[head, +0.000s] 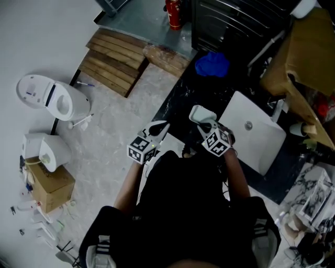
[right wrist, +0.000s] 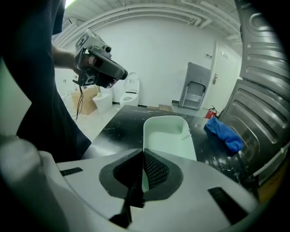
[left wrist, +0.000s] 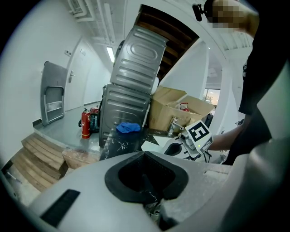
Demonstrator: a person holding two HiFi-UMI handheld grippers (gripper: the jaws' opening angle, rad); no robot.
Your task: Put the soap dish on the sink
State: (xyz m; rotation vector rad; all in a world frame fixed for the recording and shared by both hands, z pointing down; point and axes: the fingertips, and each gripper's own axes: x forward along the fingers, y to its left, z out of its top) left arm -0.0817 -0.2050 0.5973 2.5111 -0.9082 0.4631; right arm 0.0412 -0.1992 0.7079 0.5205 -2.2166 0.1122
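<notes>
My right gripper [head: 203,120] is shut on the near rim of a white soap dish [head: 200,112], held above the black marble counter [head: 175,104]. In the right gripper view the soap dish [right wrist: 168,134] sticks out beyond the shut gripper [right wrist: 144,155], empty and roughly level. The white rectangular sink [head: 261,145] with its round drain lies just right of that gripper. My left gripper [head: 159,126] hovers at the counter's left edge with its jaws together and nothing between them; the left gripper view shows this left gripper [left wrist: 145,155] the same way.
A blue cloth [head: 212,64] lies on the counter's far end, in front of a dark metal appliance [head: 235,21]. Cardboard [head: 309,47] stands beyond the sink. Left, on the floor, are two toilets [head: 52,99], wooden pallets [head: 112,60] and a fire extinguisher [head: 174,14].
</notes>
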